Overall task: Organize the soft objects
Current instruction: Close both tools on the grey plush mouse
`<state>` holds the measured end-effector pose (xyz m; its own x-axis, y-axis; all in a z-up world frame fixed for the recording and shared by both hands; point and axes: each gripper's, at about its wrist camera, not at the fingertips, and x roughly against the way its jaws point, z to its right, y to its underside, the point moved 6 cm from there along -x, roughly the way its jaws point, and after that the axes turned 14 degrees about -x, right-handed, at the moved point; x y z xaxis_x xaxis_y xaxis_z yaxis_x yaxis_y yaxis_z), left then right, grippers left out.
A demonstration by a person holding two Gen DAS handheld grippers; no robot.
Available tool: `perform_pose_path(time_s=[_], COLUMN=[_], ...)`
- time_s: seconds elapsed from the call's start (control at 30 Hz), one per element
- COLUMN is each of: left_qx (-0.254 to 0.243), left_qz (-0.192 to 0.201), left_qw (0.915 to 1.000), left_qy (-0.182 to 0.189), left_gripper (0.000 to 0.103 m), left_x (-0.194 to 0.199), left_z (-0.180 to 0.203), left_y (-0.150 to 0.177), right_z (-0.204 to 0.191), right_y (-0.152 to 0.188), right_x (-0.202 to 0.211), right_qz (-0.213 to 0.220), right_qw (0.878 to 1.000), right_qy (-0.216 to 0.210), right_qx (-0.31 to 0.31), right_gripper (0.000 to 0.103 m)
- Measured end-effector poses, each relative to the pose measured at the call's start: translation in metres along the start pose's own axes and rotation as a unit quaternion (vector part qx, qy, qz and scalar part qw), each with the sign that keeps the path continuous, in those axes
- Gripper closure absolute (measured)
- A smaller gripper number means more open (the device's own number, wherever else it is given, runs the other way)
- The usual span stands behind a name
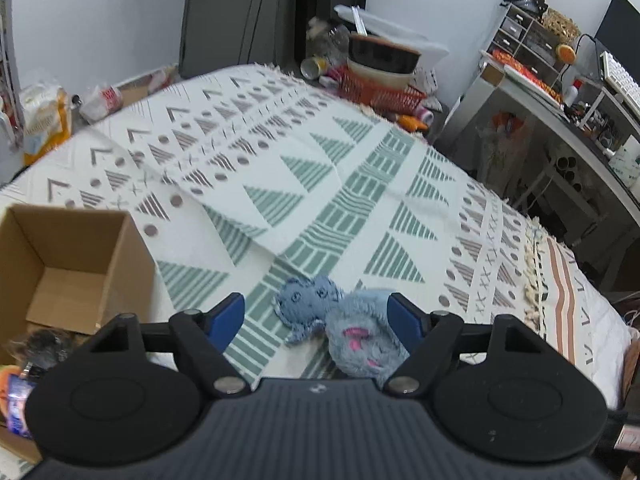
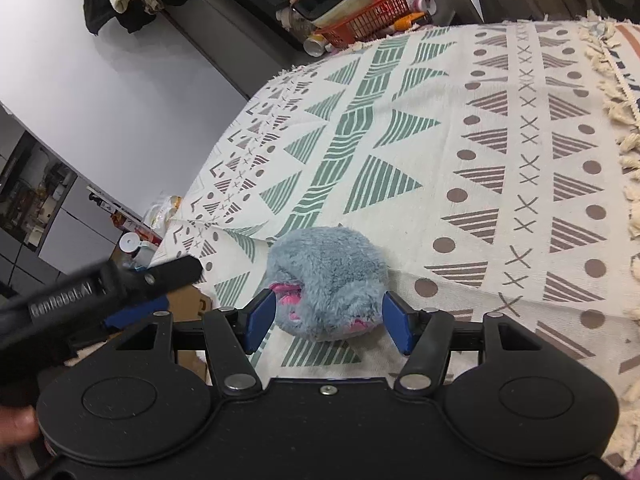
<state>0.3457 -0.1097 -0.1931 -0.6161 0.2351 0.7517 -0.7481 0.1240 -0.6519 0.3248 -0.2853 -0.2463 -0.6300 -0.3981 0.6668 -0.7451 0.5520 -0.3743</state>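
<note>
A fluffy grey-blue plush with pink marks (image 2: 326,280) lies on the patterned bedspread (image 2: 480,140). My right gripper (image 2: 328,318) is open, its blue fingers on either side of the plush, close to it. In the left wrist view the same plush (image 1: 362,338) lies beside a smaller blue terry toy (image 1: 306,306). My left gripper (image 1: 318,320) is open, with both toys between its fingers. The left gripper's body also shows at the left of the right wrist view (image 2: 100,292).
An open cardboard box (image 1: 68,264) stands at the bed's left, with items at its near end. A red basket with bowls (image 1: 380,80) sits beyond the bed's far edge. A cluttered desk (image 1: 560,92) stands at the right.
</note>
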Motion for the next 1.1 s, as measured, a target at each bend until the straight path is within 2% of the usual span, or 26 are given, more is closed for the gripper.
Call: perform_pose_path(time_s=[0.23, 0.27, 0.33, 0.5, 0.77, 0.9, 1.1], left_qx=[0.033, 0.035, 0.039, 0.032, 0.018, 0.028, 0.037], left_qz=[-0.027, -0.030, -0.037, -0.045, -0.043, -0.046, -0.047], left_qw=[0.9986, 0.9984, 0.9978, 0.9973, 0.9960, 0.9943, 0.9918], left_qy=[0.030, 0.032, 0.037, 0.049, 0.077, 0.092, 0.113], left_gripper=[0.046, 0.047, 0.051, 0.054, 0.061, 0.077, 0.077], left_x=[-0.031, -0.034, -0.039, -0.047, -0.054, -0.056, -0.051], left_z=[-0.012, -0.013, -0.014, -0.007, 0.013, 0.017, 0.025], left_y=[0.012, 0.013, 0.015, 0.019, 0.022, 0.026, 0.029], right_z=[0.002, 0.002, 0.005, 0.011, 0.019, 0.023, 0.029], right_y=[0.001, 0.000, -0.001, -0.002, -0.005, -0.004, 0.002], right_x=[-0.021, -0.023, -0.027, -0.033, -0.028, -0.023, -0.015], right_qz=[-0.013, -0.013, -0.015, -0.017, -0.018, -0.019, -0.032], right_qw=[1.000, 1.000, 1.000, 1.000, 0.999, 0.998, 0.996], right_qy=[0.010, 0.014, 0.021, 0.026, 0.009, 0.001, -0.009], right_qx=[0.007, 0.009, 0.006, -0.001, -0.040, -0.059, -0.088], right_gripper=[0.048, 0.049, 0.058, 0.063, 0.073, 0.075, 0.075])
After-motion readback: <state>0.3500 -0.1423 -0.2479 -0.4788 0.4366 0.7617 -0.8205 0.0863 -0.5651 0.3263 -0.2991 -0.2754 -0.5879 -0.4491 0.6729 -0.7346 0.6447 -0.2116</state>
